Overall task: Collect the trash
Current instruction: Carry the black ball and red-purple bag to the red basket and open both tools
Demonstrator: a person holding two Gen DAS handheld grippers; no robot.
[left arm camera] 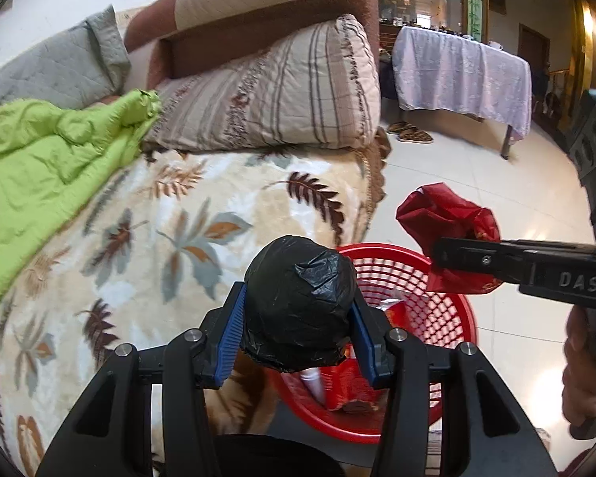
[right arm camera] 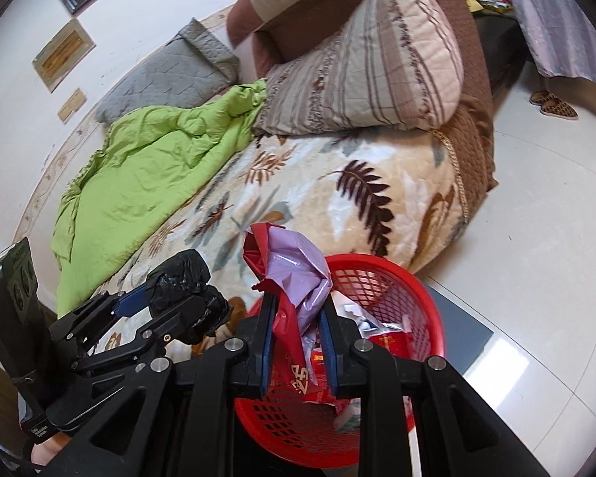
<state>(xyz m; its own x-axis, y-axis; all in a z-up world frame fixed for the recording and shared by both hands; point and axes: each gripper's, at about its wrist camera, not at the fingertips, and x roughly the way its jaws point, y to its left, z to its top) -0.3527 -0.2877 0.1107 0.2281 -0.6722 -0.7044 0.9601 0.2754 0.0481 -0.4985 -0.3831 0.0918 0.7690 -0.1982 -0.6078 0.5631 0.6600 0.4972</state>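
My left gripper (left arm camera: pixel 298 310) is shut on a crumpled black plastic bag (left arm camera: pixel 298 302) and holds it over the near-left rim of the red mesh basket (left arm camera: pixel 445 310). The right wrist view shows that gripper (right arm camera: pixel 178 298) and the black bag (right arm camera: pixel 186 290) at the left, beside the basket. My right gripper (right arm camera: pixel 296 310) is shut on a red and lilac plastic bag (right arm camera: pixel 294 274) and holds it above the basket (right arm camera: pixel 401 294). In the left wrist view it enters from the right (left arm camera: pixel 441 258) with the red bag (left arm camera: pixel 445 218). Paper and wrappers lie in the basket.
The basket stands on the pale tiled floor (left arm camera: pixel 496 183) beside a bed with a leaf-print blanket (left arm camera: pixel 171 234), a green quilt (left arm camera: pixel 39 167) and a striped pillow (left arm camera: pixel 282 91). A cloth-covered table (left arm camera: pixel 461 67) and slippers (left arm camera: pixel 409 131) are further off.
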